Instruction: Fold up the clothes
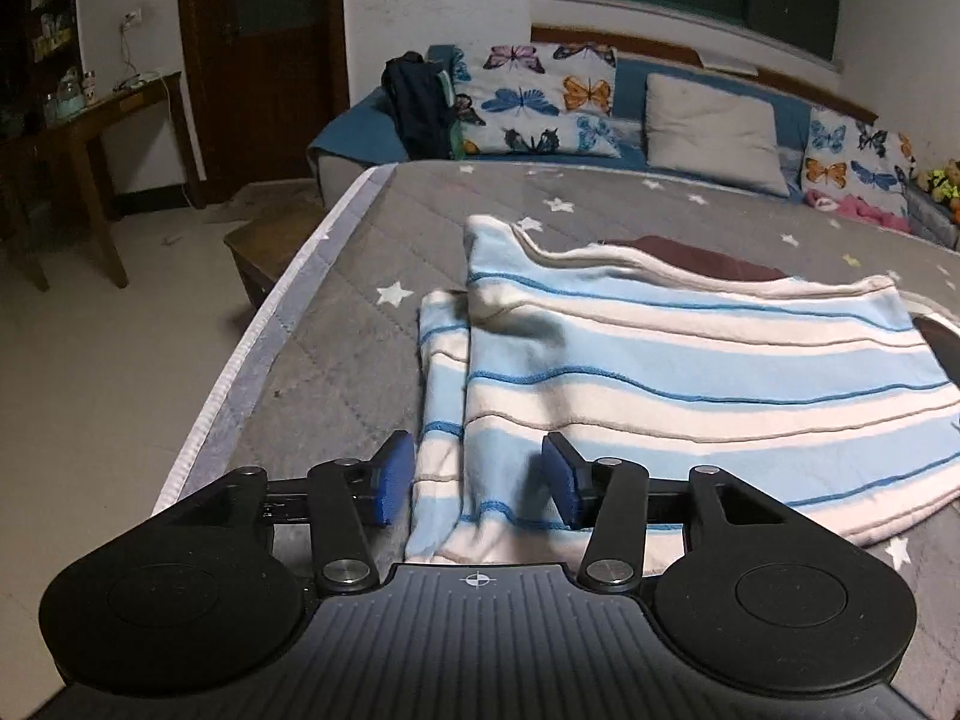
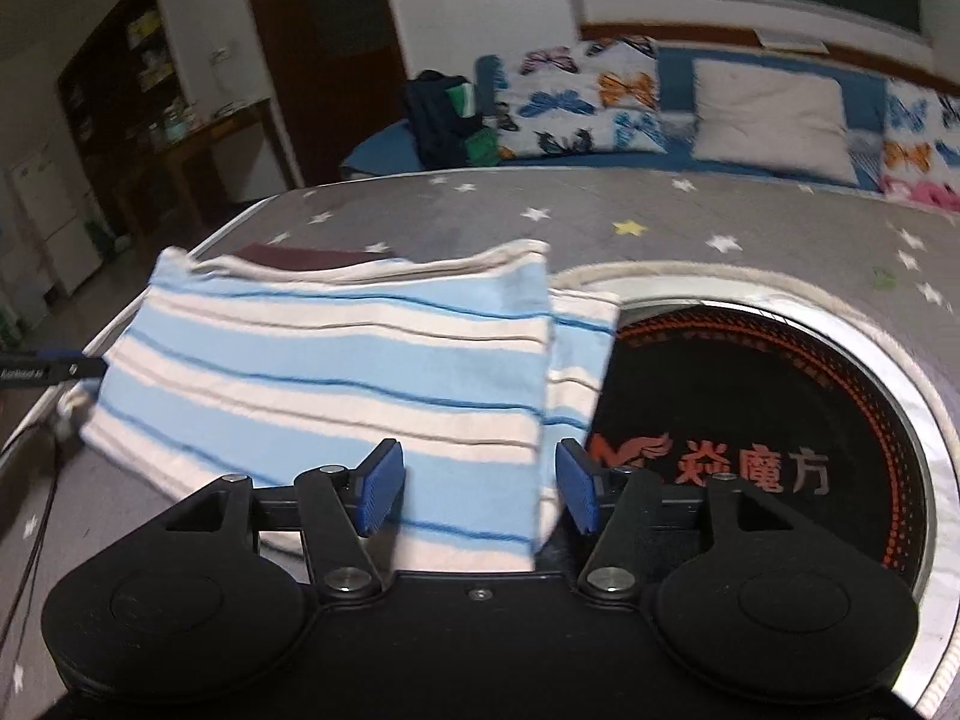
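Note:
A folded garment [image 1: 690,372] with light-blue and white stripes lies flat on the grey star-patterned cover [image 1: 336,312]. My left gripper [image 1: 480,480] stands open over its near left corner. The folded edge lies between the blue pads [image 1: 393,477], and they do not press on it. In the right wrist view the same garment [image 2: 336,360] stretches off to the left. My right gripper [image 2: 480,486] is open around its near right corner, again with cloth between the pads [image 2: 579,489] and no pinch. A dark maroon cloth [image 2: 300,255] shows behind the far edge.
A round black cooktop [image 2: 750,408] with a metal rim is set into the surface just right of the garment. Butterfly pillows [image 1: 540,96] and a grey cushion [image 1: 708,120] line a blue couch behind. A wooden stool [image 1: 270,240] and a desk [image 1: 90,120] stand on the floor to the left.

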The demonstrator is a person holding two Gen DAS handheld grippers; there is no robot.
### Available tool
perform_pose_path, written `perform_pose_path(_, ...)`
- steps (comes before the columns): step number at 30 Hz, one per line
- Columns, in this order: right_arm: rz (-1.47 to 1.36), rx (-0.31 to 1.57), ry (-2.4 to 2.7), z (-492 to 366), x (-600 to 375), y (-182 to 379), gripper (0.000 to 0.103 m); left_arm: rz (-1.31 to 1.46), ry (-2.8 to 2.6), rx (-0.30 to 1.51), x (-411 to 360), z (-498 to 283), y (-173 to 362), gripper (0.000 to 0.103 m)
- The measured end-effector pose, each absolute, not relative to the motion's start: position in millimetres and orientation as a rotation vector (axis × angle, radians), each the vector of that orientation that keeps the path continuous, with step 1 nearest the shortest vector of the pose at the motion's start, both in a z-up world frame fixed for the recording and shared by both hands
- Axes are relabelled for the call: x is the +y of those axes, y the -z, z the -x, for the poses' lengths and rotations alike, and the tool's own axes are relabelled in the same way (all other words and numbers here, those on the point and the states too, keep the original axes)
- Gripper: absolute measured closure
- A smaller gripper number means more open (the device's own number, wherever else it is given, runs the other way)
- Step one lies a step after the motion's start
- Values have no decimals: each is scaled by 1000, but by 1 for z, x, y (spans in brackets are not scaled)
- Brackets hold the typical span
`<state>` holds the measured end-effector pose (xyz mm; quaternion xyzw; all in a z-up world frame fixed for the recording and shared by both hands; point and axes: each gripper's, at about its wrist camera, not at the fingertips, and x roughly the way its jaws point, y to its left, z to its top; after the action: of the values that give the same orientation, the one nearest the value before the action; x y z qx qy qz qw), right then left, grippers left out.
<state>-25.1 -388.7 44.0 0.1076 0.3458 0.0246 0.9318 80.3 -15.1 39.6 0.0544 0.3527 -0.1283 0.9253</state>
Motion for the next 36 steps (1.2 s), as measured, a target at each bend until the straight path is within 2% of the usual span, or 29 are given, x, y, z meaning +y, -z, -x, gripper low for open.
perform_pose_path(4, -248, 721, -34, 19, -394, -36, 43, -101, 254, 729, -16, -82, -35, 50)
perform_pose_path(5, -254, 719, -35, 18, -394, -35, 43, -94, 259, 732, -15, -82, -35, 54)
perform_pose_path(8, -256, 719, -42, 16, -392, -35, 44, -74, 284, 738, -15, -82, -36, 77)
perform_pose_path(11, -238, 723, -55, 15, -385, -35, 62, -94, 277, 728, -18, -78, -36, 87)
perform_pose_path(15, -214, 723, -61, 18, -380, -38, 81, -81, 269, 731, -16, -74, -38, 94)
perform_pose_path(18, -226, 720, -82, 25, -381, -43, 87, -68, 267, 744, -8, -67, -43, 95)
perform_pose_path(31, -143, 795, -218, 90, -350, -55, 87, -124, 283, 807, 26, -3, -49, 94)
perform_pose_path(35, -116, 768, -203, 94, -350, -68, 82, -125, 285, 801, 31, -2, -57, 91)
perform_pose_path(36, -111, 754, -199, 93, -350, -72, 76, -125, 283, 792, 32, -2, -60, 91)
